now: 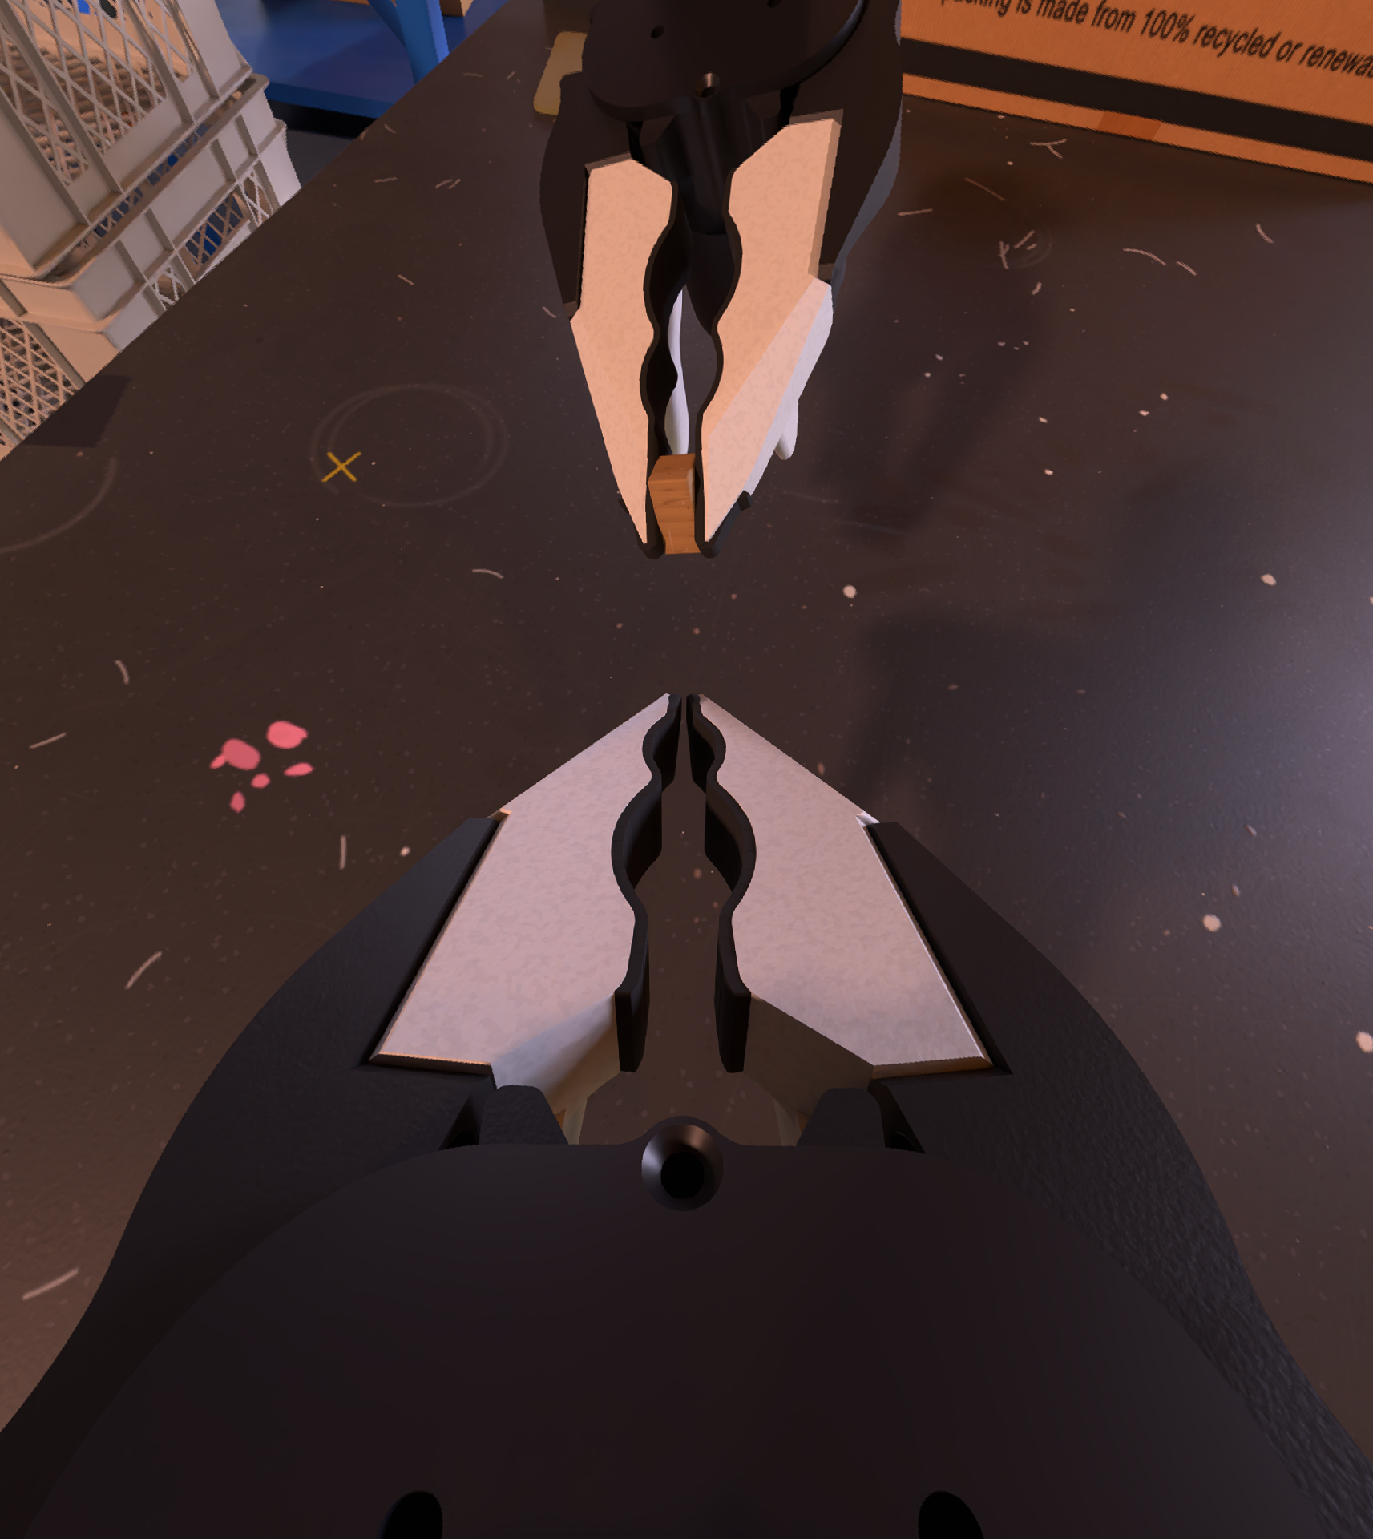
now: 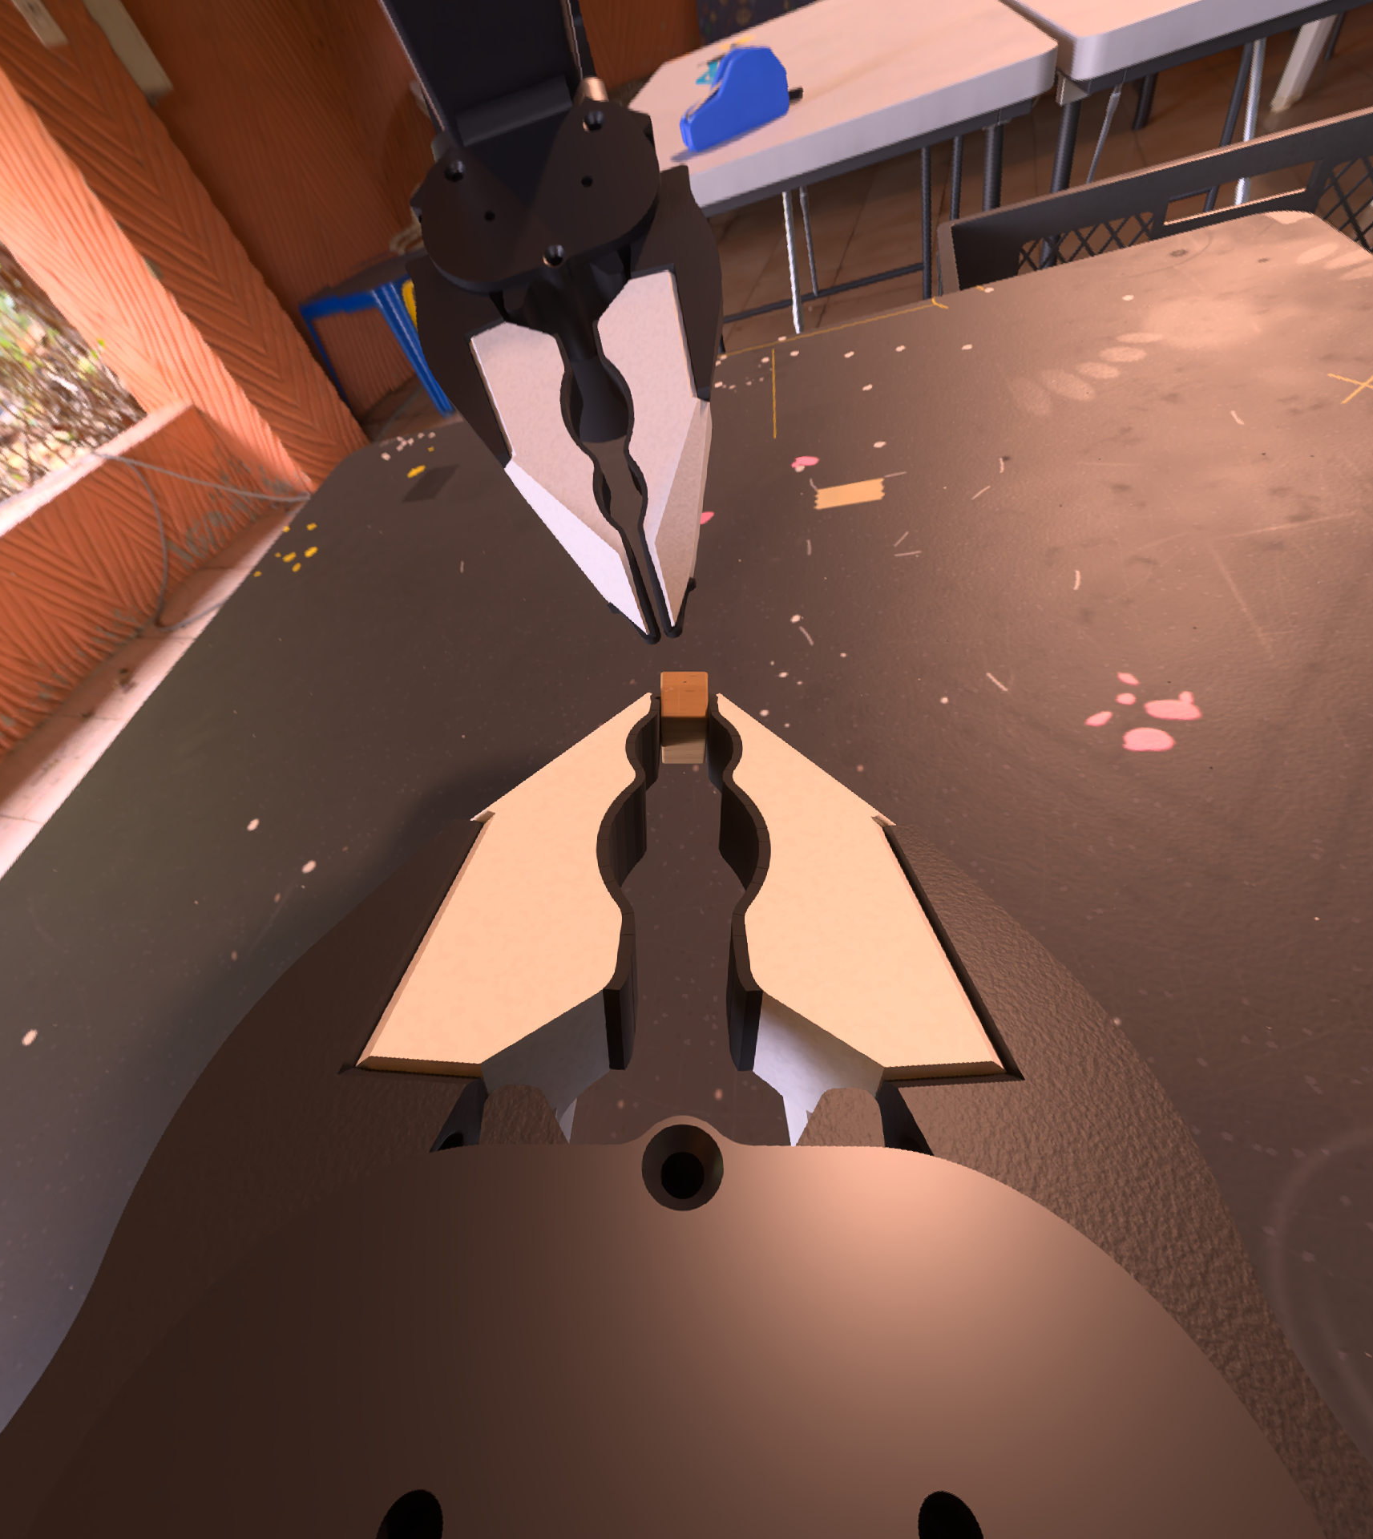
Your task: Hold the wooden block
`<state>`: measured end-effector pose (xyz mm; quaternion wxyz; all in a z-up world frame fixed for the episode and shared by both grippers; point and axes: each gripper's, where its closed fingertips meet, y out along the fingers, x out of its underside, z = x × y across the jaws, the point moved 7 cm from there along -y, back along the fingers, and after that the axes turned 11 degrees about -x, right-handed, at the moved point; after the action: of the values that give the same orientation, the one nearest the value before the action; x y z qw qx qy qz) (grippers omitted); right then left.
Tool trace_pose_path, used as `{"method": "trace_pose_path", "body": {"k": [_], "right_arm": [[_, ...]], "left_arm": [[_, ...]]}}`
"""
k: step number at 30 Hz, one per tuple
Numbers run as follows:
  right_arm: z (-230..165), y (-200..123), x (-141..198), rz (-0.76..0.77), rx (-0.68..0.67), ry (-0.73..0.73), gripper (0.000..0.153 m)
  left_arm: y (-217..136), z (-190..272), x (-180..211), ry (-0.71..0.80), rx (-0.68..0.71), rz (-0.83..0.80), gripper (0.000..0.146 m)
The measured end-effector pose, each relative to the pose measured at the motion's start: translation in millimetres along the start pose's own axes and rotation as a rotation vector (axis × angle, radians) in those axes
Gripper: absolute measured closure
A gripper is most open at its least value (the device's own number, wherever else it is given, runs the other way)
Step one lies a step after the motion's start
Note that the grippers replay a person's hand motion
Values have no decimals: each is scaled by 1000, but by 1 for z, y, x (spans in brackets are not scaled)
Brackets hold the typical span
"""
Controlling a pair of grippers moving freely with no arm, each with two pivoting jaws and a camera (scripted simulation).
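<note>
- Wooden block (image 2: pixel 683 708): I hold it clamped between the tips of my right tongs (image 2: pixel 683 718), above the desk (image 2: pixel 1082 833). One end of the block sticks out past the fingertips; its sides press against both inner pads.
- Right tongs, seen from the left wrist view (image 1: pixel 676 533): they point toward my left tongs, and the block (image 1: pixel 673 504) sits at their very tip, upright between the two tan fingers.
- Left tongs (image 1: pixel 681 699): pressed together with nothing between them; the tips nearly meet, leaving only a thin slit. They hover over the desk (image 1: pixel 1082 749), facing the block and a short gap apart from it.
- Left tongs, seen from the right wrist view (image 2: pixel 662 629): they hang tip-down just beyond the block, not touching it.
- Desk surface: dark, scuffed, flecked with pale specks. Pink paint splashes (image 1: pixel 262 758) lie to one side, and a yellow cross mark (image 1: pixel 341 466) sits inside a faint ring.
- Surroundings, left wrist view: stacked pale mesh crates (image 1: pixel 41 208) stand at one desk edge, and a cardboard box (image 1: pixel 1207 92) with printed lettering rests at the far corner.
- Surroundings, right wrist view: a strip of tan tape (image 2: pixel 849 493) lies on the desk, a dark mesh crate (image 2: pixel 1249 200) stands at the far edge, and a blue tape dispenser (image 2: pixel 737 100) rests on a pale table beyond.
</note>
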<state>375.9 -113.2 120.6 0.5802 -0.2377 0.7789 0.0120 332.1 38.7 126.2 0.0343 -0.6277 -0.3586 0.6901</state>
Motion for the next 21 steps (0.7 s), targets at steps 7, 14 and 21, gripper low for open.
{"method": "trace_pose_path", "body": {"k": [7, 14, 21], "right_arm": [[-1, 0, 1, 42, -23, 33, 143], [-3, 1, -5, 35, -25, 94, 143], [-3, -2, 0, 53, -121, 217, 143]], "left_arm": [[-1, 2, -1, 8, -1, 0, 145], [-5, 1, -2, 8, 8, 14, 145], [0, 3, -4, 35, 70, -1, 145]]}}
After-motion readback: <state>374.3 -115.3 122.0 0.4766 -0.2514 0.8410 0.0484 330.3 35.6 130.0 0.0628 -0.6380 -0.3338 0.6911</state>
